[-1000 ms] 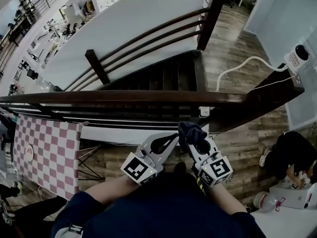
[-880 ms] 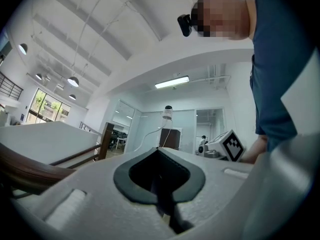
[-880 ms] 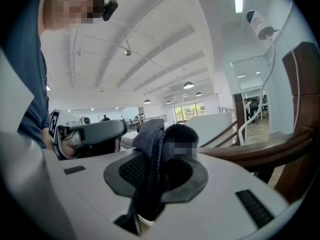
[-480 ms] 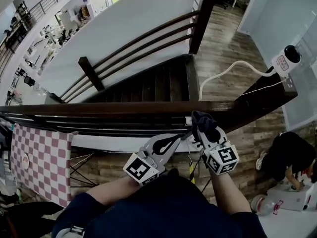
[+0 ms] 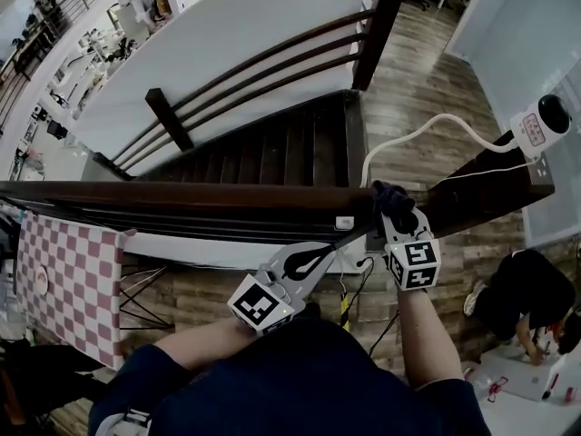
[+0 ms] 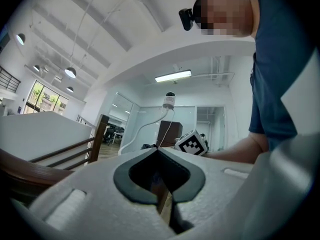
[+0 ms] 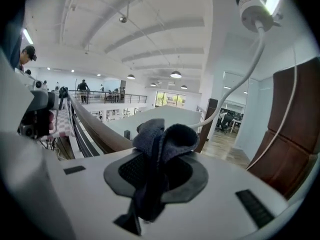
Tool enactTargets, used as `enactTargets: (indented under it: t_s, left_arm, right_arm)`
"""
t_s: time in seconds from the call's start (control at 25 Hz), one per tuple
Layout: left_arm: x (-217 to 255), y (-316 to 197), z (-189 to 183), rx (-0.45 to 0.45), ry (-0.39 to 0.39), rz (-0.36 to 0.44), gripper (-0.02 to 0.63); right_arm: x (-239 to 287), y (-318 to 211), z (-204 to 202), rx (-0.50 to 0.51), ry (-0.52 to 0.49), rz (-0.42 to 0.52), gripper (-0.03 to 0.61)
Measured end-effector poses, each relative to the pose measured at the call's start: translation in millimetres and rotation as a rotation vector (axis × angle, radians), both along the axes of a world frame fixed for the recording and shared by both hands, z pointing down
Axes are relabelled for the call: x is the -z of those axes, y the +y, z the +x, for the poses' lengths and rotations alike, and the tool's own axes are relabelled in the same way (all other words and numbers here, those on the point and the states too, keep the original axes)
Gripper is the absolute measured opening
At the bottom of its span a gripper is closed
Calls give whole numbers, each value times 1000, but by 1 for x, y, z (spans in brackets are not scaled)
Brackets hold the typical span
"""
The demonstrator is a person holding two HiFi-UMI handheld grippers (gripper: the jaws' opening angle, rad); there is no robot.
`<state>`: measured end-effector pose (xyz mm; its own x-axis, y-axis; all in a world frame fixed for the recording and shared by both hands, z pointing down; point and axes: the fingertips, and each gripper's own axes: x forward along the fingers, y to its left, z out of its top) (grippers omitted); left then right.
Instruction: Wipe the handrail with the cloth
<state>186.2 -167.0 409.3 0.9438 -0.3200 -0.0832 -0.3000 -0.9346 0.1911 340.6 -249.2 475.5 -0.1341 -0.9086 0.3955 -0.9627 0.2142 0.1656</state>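
Observation:
A dark wooden handrail (image 5: 182, 194) runs left to right across the head view. My right gripper (image 5: 393, 210) is shut on a dark blue cloth (image 5: 388, 195), which rests on the rail's right part, close to the dark corner post (image 5: 486, 189). In the right gripper view the bunched cloth (image 7: 159, 141) sticks up between the jaws, with the handrail (image 7: 95, 130) stretching away to the left. My left gripper (image 5: 338, 243) hangs just below the rail with its jaws shut and nothing in them. The left gripper (image 6: 160, 153) view shows the handrail (image 6: 20, 170) at lower left.
A dark staircase (image 5: 272, 153) with its own side rails drops away beyond the handrail. A white socket block with cable (image 5: 536, 125) sits on the post at right. A red-and-white checked cloth (image 5: 73, 271) hangs at left. A person (image 5: 526, 289) crouches on the wooden floor at lower right.
My right gripper has carried the cloth up and to the right, from below the rail onto its top near the post. The left gripper has hardly moved.

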Motion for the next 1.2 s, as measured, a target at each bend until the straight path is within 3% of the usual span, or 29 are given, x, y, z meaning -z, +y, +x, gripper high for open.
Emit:
enactTargets:
  t_s: [0.2, 0.48, 1.2]
  left_arm:
    - [-6, -12, -27, 64, -3, -18, -5]
    - [-15, -24, -79, 133, 13, -29, -5]
    - [-13, -36, -279, 356, 12, -17, -5]
  right_arm:
    - [-23, -16, -15, 9, 111, -81, 91]
    - [-26, -32, -63, 65, 165, -106, 91]
    - [-26, -93, -335, 337, 207, -122, 91]
